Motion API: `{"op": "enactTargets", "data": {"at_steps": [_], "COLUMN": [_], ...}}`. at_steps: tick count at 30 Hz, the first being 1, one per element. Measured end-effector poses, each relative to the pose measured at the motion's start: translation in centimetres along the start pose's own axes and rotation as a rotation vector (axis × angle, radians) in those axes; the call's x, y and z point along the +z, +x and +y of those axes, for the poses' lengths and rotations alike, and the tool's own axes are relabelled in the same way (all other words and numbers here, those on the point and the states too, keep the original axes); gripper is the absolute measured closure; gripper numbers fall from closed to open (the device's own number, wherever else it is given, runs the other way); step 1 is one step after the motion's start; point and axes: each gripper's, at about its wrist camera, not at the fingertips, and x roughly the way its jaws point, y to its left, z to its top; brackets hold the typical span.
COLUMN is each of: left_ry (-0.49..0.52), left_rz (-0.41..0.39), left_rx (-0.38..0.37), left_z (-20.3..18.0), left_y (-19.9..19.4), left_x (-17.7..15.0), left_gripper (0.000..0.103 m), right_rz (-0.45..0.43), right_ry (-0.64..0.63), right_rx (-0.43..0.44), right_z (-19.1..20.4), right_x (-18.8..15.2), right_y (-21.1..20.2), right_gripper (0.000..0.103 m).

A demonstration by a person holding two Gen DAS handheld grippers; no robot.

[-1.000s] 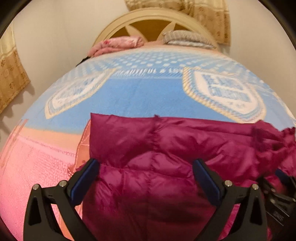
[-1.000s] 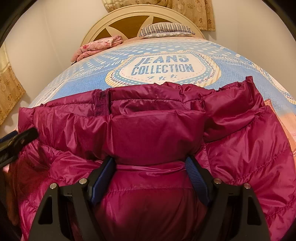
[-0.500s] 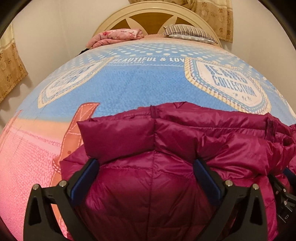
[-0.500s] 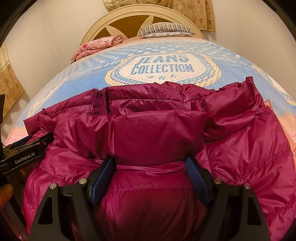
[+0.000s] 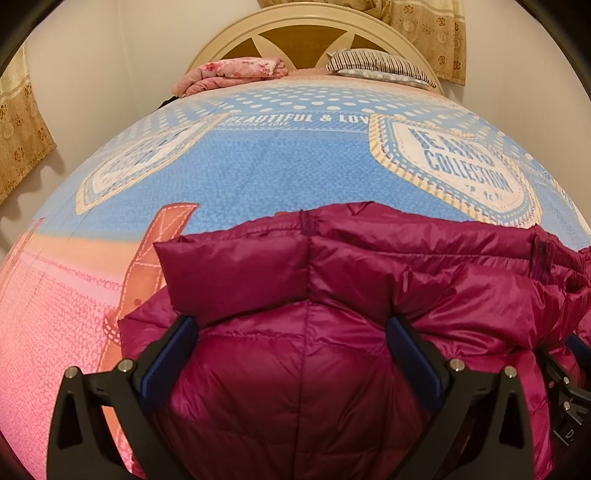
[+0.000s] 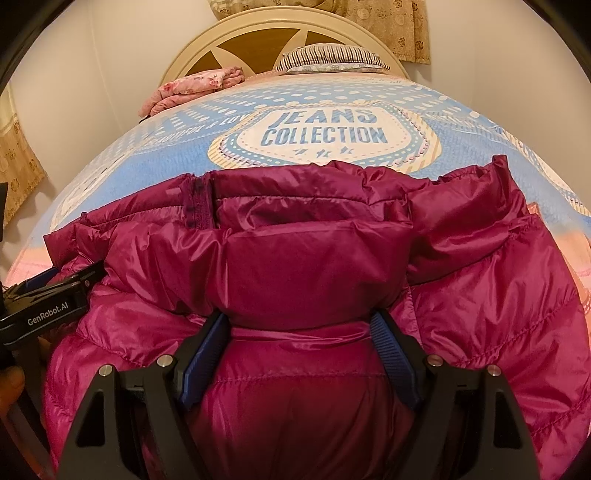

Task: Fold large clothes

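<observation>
A magenta puffer jacket (image 5: 332, 288) lies folded over on the bed, its far edge doubled back toward me; it also fills the right wrist view (image 6: 314, 266). My left gripper (image 5: 291, 332) has its jaws spread wide, with the puffy fabric bulging between them. My right gripper (image 6: 299, 332) also has its jaws apart around a thick fold of the jacket. The left gripper shows at the left edge of the right wrist view (image 6: 48, 299). The right gripper shows at the right edge of the left wrist view (image 5: 565, 376).
The bed has a blue and pink printed cover (image 5: 277, 166) reading "JEANS COLLECTION" (image 6: 325, 129). A folded pink floral blanket (image 5: 232, 74) and a striped pillow (image 5: 376, 64) lie by the cream headboard (image 6: 266, 33). Walls and curtains flank the bed.
The jacket's far edge has been drawn toward me and doubled over, baring more bed cover beyond it. The left gripper has moved closer to the right one.
</observation>
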Motion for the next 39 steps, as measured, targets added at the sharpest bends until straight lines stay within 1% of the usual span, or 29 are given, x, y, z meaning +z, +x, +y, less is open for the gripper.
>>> {"op": "enactTargets", "data": {"at_steps": [13,16,18,20,21,22,24,25,26,27,28,29,30,31,32,34,36,39], "left_ry": [-0.006,0.01,0.041,0.06,0.064,0.063,0.062,0.07,0.089,0.129,0.158,0.189,0.215,0.221,0.214,0.194,0.175,0.162], "left_rz": [0.004,-0.015,-0.033,-0.093,-0.14,-0.164,-0.178,-0.164,-0.138,-0.102,-0.082,-0.062,-0.035,-0.017,-0.012,-0.008,0.004,0.026], "left_rx": [0.002,0.048,0.045,0.042,0.045,0.036,-0.015,-0.037,-0.062,-0.072,-0.053,-0.012,0.031,0.029,0.012,-0.006,-0.031,-0.047], "left_z": [0.0,-0.5,-1.2,-1.7,-2.0,-2.3,-3.5,-4.1,-5.0,-6.6,-7.5,-8.4,-9.1,-9.4,-9.3,-9.1,-8.8,-8.7], "left_y": [-0.1,-1.6,-3.3,-5.3,-6.8,-7.7,-8.8,-8.8,-8.4,-7.4,-6.6,-5.5,-4.1,-3.2,-2.7,-2.5,-2.0,-1.6], "left_x": [0.0,-0.1,-0.3,-0.2,-0.1,0.1,0.6,0.8,0.7,0.5,0.1,-0.4,-1.0,-1.4,-1.5,-1.3,-1.1,-0.9], "left_gripper": [0.0,0.0,0.0,0.0,0.0,0.0,0.0,0.0,0.0,0.0,0.0,0.0,0.0,0.0,0.0,0.0,0.0,0.0], "right_rz": [0.0,0.001,0.014,0.039,0.022,-0.013,-0.103,-0.148,-0.167,-0.165,-0.138,-0.089,-0.062,-0.042,-0.036,-0.041,-0.033,-0.007], "right_ry": [-0.016,-0.017,-0.028,-0.027,0.014,0.055,0.102,0.111,0.107,0.096,0.091,0.089,0.088,0.083,0.078,0.09,0.102,0.114], "right_rx": [-0.02,-0.018,-0.018,0.006,0.026,0.03,0.001,-0.031,-0.059,-0.098,-0.126,-0.143,-0.148,-0.147,-0.139,-0.12,-0.115,-0.114], "right_z": [0.3,0.4,0.6,0.4,-0.3,-1.1,-2.6,-3.4,-3.9,-4.5,-5.2,-5.9,-6.3,-6.7,-6.9,-7.3,-7.4,-7.5], "right_x": [0.0,0.0,0.2,0.8,1.3,1.8,2.9,3.6,4.0,4.4,4.6,4.5,4.3,3.8,3.2,2.6,2.5,2.7], "right_y": [0.0,0.0,-0.1,-0.6,-1.7,-2.9,-5.3,-6.2,-6.4,-6.0,-5.1,-3.7,-2.8,-1.9,-1.3,-0.7,-0.3,0.7], "right_gripper": [0.022,0.022,0.022,0.022,0.022,0.022,0.022,0.022,0.022,0.022,0.022,0.022,0.022,0.022,0.022,0.019,0.018,0.016]}}
